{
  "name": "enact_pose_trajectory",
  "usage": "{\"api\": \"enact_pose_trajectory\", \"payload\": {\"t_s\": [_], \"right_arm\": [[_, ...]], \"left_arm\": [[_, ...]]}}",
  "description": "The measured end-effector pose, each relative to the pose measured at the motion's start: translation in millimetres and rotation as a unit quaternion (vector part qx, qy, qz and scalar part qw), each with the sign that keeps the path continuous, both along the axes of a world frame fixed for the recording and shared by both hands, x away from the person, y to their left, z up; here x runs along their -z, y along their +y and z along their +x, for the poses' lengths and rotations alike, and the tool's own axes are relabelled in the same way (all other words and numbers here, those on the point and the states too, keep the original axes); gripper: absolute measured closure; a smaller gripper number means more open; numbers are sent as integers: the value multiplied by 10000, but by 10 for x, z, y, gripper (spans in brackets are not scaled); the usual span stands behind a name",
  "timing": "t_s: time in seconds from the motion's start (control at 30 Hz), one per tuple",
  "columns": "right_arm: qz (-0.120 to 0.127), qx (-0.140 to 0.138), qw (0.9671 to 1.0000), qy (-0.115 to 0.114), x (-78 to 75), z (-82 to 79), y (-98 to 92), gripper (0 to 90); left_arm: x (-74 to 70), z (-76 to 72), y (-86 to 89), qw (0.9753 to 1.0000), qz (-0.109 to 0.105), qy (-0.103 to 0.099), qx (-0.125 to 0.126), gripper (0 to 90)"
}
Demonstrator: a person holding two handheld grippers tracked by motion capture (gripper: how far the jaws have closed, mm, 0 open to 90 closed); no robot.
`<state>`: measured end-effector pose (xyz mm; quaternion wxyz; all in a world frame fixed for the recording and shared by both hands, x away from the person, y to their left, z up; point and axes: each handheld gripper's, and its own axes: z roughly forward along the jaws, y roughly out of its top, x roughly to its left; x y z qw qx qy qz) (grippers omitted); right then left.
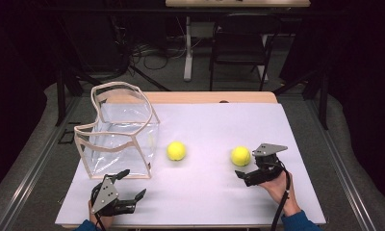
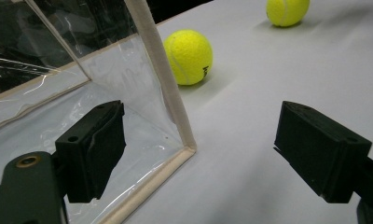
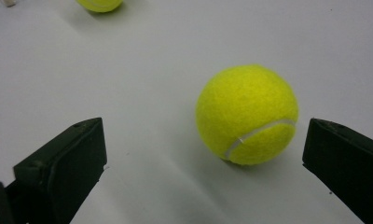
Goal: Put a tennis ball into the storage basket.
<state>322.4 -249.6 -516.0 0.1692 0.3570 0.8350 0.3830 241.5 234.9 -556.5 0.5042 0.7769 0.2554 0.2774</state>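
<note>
Reaching for the right tennis ball (image 1: 240, 156) on the worktop (image 1: 205, 202), the right tongs (image 1: 254, 174) gape wide and empty; next, advance and close. Left tongs (image 1: 128, 185) wait open, empty, beside the clear bag (image 1: 118, 139).

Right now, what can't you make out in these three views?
- Left tennis ball: its black logo in the left gripper view is cut by the ball's curve, unreadable.
- Clear bag: far wall blurred by glare and wrinkles in the high view; top cropped in the left gripper view.
- Right tennis ball: any brand mark faces away in the right gripper view.
- Left gripper: the hand is cut by the bottom edge of the high view.
</note>
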Motion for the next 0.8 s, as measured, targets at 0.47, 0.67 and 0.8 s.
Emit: {"api": "enact_pose_trajectory", "payload": {"t_s": [0.47, 0.67, 0.8], "right_arm": [[-81, 159, 9997, 135, 23, 241, 92, 0], [-200, 242, 9993, 219, 54, 321, 120, 0], [-202, 283, 9989, 313, 84, 364, 105, 0]], "left_arm": [[1, -1, -1, 10000, -9, 1, -20, 161], [4, -3, -9, 10000, -1, 15, 19, 161], [6, 1, -9, 10000, -2, 34, 0, 161]]}}
